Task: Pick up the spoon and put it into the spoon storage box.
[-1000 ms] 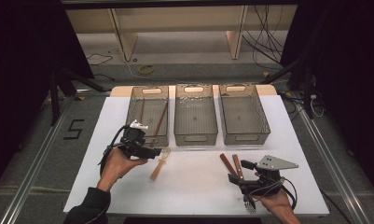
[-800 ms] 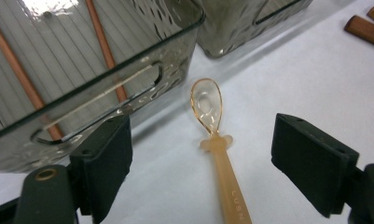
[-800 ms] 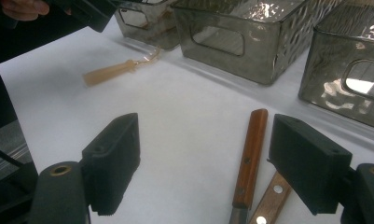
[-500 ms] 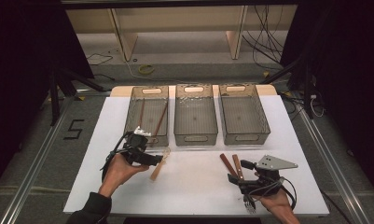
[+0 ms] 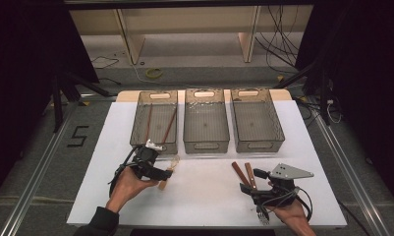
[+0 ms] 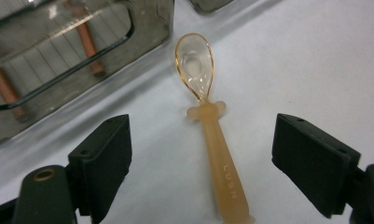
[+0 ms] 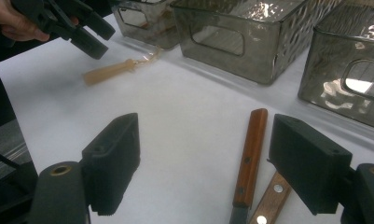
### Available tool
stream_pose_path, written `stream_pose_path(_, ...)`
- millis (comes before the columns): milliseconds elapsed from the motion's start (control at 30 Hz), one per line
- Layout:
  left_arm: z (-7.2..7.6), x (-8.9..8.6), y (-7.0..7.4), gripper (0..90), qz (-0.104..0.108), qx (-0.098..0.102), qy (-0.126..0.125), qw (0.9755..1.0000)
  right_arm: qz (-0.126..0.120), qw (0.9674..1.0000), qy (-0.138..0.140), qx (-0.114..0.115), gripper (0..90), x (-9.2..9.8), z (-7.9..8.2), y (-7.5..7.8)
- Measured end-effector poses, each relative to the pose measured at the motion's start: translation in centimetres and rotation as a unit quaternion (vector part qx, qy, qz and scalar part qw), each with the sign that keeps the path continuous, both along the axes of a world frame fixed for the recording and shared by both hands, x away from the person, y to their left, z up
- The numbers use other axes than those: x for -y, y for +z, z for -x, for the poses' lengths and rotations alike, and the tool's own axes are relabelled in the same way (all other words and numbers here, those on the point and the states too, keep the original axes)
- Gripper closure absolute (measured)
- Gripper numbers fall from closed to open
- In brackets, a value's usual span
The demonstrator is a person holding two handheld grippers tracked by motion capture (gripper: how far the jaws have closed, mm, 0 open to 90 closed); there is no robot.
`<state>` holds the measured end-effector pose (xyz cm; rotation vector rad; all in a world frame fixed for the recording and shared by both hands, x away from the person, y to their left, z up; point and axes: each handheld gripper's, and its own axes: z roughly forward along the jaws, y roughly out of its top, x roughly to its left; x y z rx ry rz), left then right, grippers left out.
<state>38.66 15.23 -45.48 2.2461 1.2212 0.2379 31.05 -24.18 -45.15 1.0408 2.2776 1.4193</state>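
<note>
A translucent amber spoon (image 6: 216,154) with a clear bowl lies flat on the white table, bowl toward the bins. My left gripper (image 6: 208,158) hangs open just above it, one jaw on each side of the handle, touching nothing. From the high view the left gripper (image 5: 160,174) sits over the spoon (image 5: 173,161) in front of the left bin (image 5: 137,123). My right gripper (image 7: 203,163) is open over the table beside two wooden-handled knives (image 7: 250,149). In the high view the right gripper (image 5: 254,183) is at the near right, with the knives (image 5: 240,172) just left of it.
Three smoky clear bins stand in a row across the back: the left bin holds two brown sticks (image 5: 169,125); the middle bin (image 5: 187,118) and right bin (image 5: 278,120) look bare. A fork (image 5: 261,214) lies by the right hand. White table (image 5: 204,196) lies open between the hands.
My left gripper has come toward the near edge and lower, from the left bin's front wall to over the spoon handle. The right gripper has stayed put.
</note>
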Motion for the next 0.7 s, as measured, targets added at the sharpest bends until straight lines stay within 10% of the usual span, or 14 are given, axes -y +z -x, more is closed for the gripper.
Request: stream_pose_path(700, 0.4, 0.6, -1.1, 43.6, -0.021, -0.035, -0.015, 0.9991, 0.003, 1.0000, 0.000, 0.002, 25.4, -0.1, 0.0, 0.1)
